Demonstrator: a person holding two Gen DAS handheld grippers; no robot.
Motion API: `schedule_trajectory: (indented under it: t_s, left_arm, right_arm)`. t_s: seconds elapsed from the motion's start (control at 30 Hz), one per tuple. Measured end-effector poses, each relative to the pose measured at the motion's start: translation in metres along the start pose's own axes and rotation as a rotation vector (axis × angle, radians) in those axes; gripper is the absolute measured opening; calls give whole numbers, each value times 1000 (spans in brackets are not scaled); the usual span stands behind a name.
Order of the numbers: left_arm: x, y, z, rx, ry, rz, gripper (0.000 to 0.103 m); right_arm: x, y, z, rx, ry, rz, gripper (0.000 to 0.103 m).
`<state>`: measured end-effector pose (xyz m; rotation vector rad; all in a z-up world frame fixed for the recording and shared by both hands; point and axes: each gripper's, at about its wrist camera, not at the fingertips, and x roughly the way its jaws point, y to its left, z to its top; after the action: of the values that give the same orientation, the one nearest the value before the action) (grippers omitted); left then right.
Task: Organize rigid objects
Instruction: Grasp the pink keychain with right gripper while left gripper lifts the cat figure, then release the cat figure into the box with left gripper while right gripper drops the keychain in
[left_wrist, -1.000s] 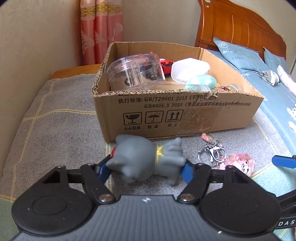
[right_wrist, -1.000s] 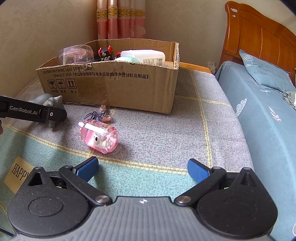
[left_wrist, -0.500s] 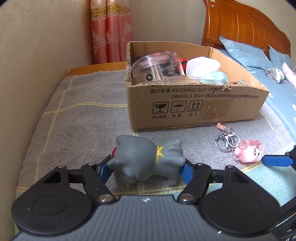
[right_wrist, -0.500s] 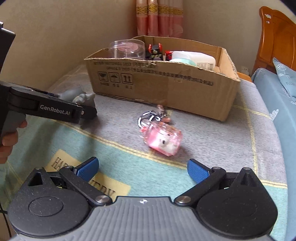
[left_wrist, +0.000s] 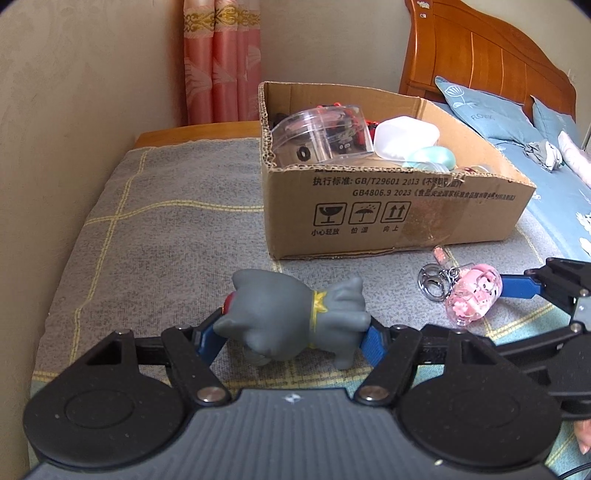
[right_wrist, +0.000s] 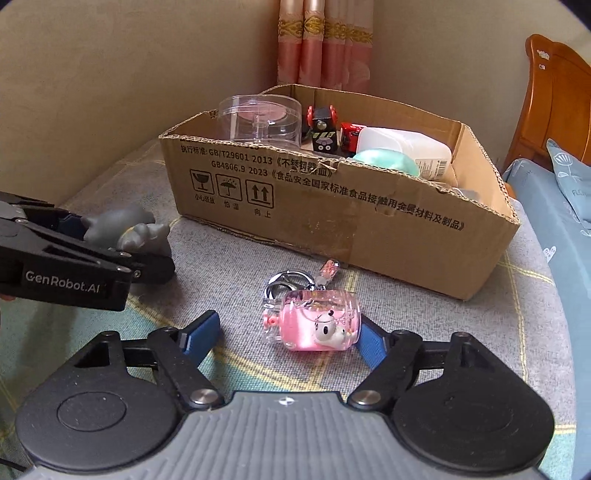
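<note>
Grey toy (left_wrist: 295, 314) sits clenched in the left gripper (left_wrist: 291, 338); the right gripper (right_wrist: 286, 334), jaws released, straddles the pink keychain (right_wrist: 314, 325).

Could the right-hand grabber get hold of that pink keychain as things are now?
Probably yes. The right gripper is open, its fingers straddling the pink keychain on the blanket, nothing between. The left gripper is off to the side, shut on the grey toy.

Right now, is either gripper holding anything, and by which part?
Left gripper is shut on the grey rubber animal figurine, pinched head to rear. Right gripper is open around the pink clear keychain charm; nothing held.
</note>
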<state>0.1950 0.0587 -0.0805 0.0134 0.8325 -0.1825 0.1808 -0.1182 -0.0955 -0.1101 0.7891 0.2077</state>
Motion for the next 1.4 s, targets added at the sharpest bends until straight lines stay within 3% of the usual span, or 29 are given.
schedule_trajectory:
  t_s: [0.23,0.83,1.17,1.4]
  left_arm:
    - [2,2,0,0,6,-3,71]
    - [-14,-27,-14,105,16,-15,71]
    - [-43,-37,8,185,28,-54,71]
    - [-64,-47,33,236,-13,-79,71]
  right_arm:
    - [-3,-5,1,3,-7,-27,56]
    - [-30,-23,-20,14,25,-37,56]
    - [-58,-34,-1,-103,30,35,56]
    - [-85,-52,20,-137,5,66,56]
